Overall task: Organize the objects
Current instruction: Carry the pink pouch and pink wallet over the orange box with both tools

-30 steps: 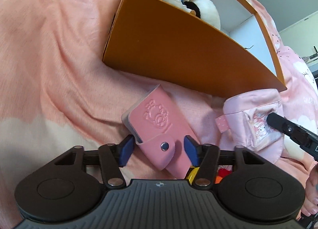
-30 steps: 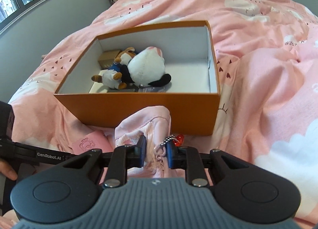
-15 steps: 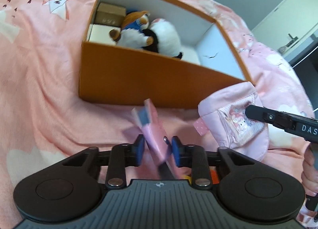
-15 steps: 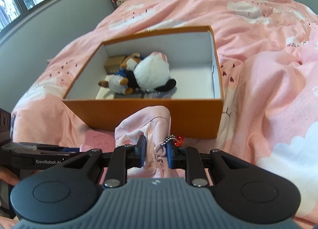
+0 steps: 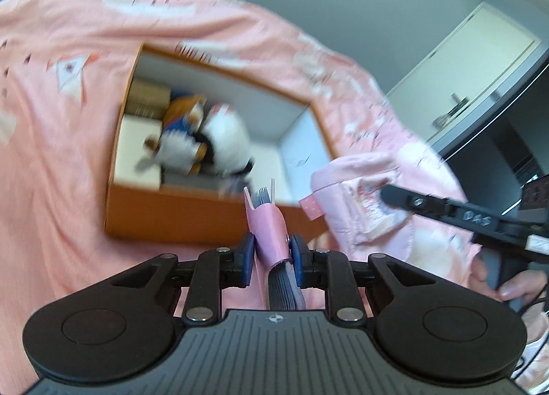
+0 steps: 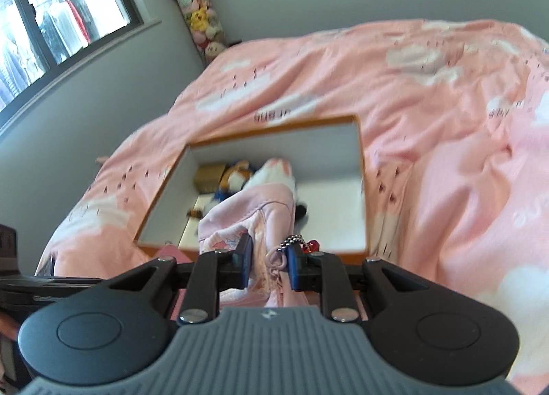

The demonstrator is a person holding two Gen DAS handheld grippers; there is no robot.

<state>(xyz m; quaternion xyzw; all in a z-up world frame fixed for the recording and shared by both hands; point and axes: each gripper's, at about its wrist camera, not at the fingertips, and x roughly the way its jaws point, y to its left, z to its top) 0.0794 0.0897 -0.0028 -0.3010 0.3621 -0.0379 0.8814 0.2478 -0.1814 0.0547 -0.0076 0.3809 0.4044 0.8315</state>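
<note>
Spread across nearly all of both views: a pink bedspread printed with white clouds, rumpled into folds. Resting on it, an open orange box with white inner walls, seen at 11 o'clock from the left gripper in the left wrist view and at 12 o'clock from the right gripper in the right wrist view. Inside the box, toward its far-left end, 2 plush toys: a white one beside an orange-and-blue one, with a small brown carton in the corner behind them. Raised in front of the box, a pale pink fabric pouch with a cartoon print, pinched between the blue pads of the right gripper, a bead chain with a red charm dangling just beside the right pad. At 3 o'clock in the left wrist view, part of a hand wrapped around that gripper's handle. Smallest, a pink snap-flap card wallet, held on edge and clear of the bedspread, clamped tight between the jaws of the left gripper, grey card sleeves fanning out at both ends. Box interior blurred in both views.
</note>
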